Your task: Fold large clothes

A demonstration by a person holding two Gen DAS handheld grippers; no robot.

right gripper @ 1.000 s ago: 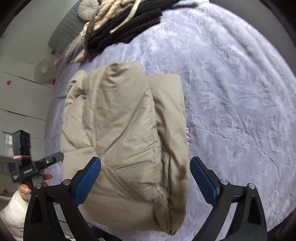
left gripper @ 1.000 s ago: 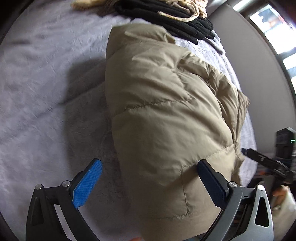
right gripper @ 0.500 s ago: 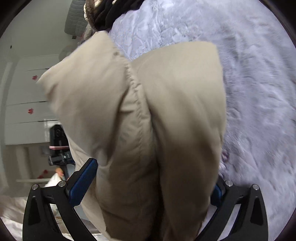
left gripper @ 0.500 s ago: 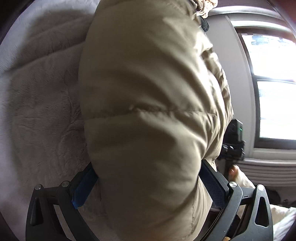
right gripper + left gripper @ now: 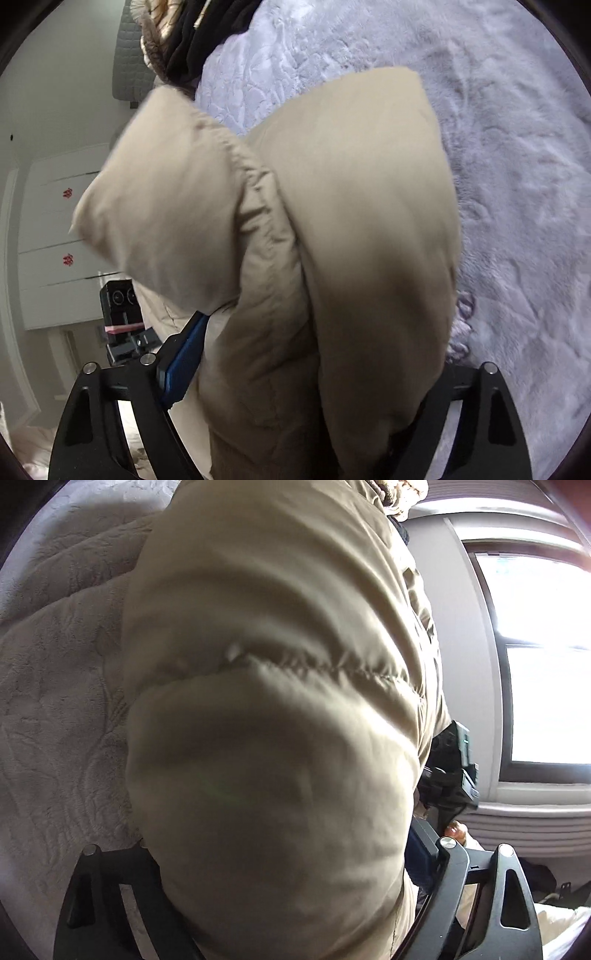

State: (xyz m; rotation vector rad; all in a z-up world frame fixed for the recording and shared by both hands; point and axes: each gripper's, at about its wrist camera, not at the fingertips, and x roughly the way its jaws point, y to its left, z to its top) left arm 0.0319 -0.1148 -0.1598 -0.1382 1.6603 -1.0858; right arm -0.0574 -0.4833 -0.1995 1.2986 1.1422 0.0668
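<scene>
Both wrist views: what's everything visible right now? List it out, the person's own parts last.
Puffy jacket: one, beige, folded, filling both views, bulging between the jaws of each gripper.
Blanket: one, pale lilac, plush, under the jacket.
Clothes pile: one, black and cream, far end of the blanket.
Window: one, bright, at the right in the left view.
Cupboard: one, white with small red stickers, at the left in the right view.
Left gripper: black, jaws just closing on the jacket.
Right gripper: black, blue pads, jaws likewise closing on the jacket.

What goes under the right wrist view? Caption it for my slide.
Right gripper straddling the folded beige puffer jacket on a pale plush blanket.
</scene>
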